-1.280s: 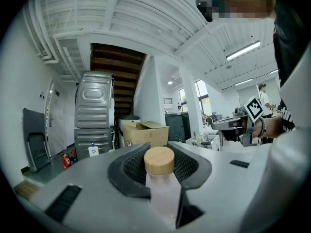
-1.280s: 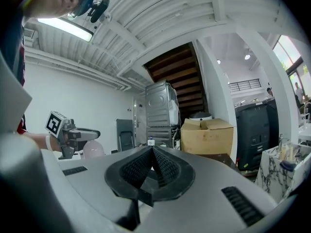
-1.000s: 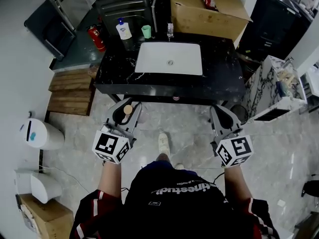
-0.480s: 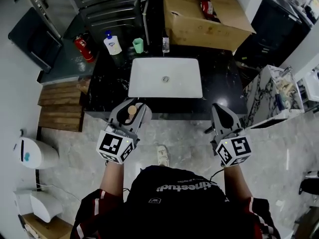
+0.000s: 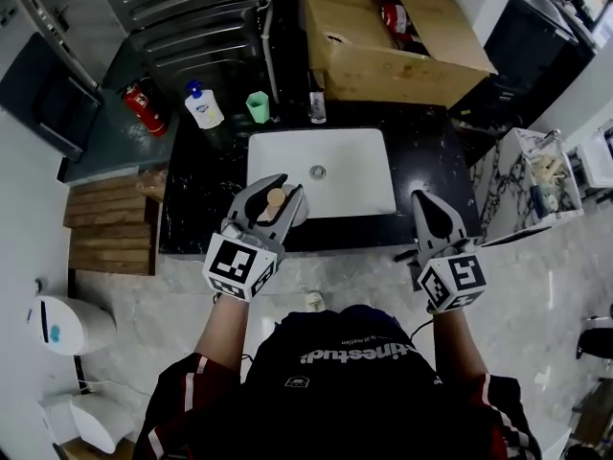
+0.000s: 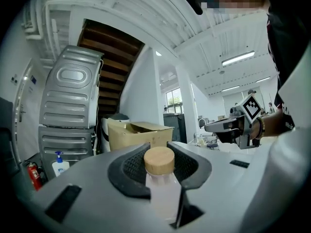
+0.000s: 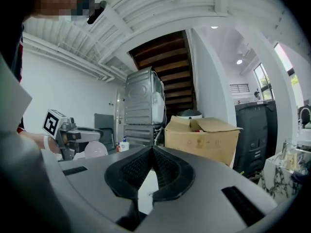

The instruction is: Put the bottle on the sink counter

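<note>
A pale pink bottle [image 6: 164, 191] with a round wooden cap [image 5: 276, 197] sits upright between the pads of my left gripper [image 5: 272, 194], which is shut on it. In the head view that gripper hangs over the front left rim of the white basin [image 5: 350, 166] set in the black marble sink counter [image 5: 196, 204]. My right gripper [image 5: 427, 202] is shut with nothing in it and hovers over the counter's front right edge. In the right gripper view its jaws [image 7: 151, 152] meet at the tips, and the bottle [image 7: 95, 149] shows at the left in the other gripper.
At the back of the counter stand a soap dispenser [image 5: 203, 106], a green cup [image 5: 257, 106] and the tap [image 5: 317, 103]. A large cardboard box [image 5: 383, 41] lies behind. A red fire extinguisher [image 5: 142, 106] and wooden pallets [image 5: 103, 228] are at the left, a marbled cabinet [image 5: 536, 175] at the right.
The person has walked up to the sink. Both grippers went from over the floor to over the counter's front edge, with the bottle still in the left one.
</note>
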`<control>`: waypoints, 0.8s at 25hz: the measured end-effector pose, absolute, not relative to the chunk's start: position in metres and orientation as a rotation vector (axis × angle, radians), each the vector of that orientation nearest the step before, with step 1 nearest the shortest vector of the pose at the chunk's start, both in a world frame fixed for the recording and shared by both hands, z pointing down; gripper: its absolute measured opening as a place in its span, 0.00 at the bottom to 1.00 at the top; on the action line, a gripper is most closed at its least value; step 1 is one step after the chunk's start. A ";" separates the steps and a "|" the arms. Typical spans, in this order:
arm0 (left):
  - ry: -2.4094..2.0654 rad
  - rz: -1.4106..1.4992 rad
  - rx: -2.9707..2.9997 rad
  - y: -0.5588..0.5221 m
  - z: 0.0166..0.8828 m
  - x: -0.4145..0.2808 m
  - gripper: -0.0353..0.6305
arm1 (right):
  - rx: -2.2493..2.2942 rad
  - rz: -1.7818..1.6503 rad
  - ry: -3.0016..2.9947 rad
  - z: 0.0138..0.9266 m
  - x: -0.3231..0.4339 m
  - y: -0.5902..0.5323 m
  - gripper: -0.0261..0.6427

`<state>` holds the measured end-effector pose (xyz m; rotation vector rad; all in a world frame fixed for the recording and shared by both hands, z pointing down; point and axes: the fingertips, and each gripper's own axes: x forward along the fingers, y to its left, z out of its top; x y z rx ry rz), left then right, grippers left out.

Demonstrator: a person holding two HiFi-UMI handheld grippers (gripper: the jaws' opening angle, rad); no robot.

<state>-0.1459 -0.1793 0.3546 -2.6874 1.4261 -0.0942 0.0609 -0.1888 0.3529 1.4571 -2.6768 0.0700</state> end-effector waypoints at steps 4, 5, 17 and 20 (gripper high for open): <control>1.370 -0.094 -2.714 -0.215 0.361 -0.125 0.23 | 1.459 0.067 -2.666 0.358 0.062 -0.216 0.10; 1.361 -0.096 -2.718 -0.226 0.364 -0.120 0.23 | 1.457 0.062 -2.666 0.358 0.063 -0.224 0.10; 1.320 -0.061 -2.790 -0.351 0.427 -0.046 0.23 | 1.453 0.097 -2.630 0.408 0.105 -0.347 0.10; 1.320 -0.061 -2.798 -0.388 0.447 -0.026 0.23 | 1.435 0.136 -2.616 0.427 0.114 -0.377 0.10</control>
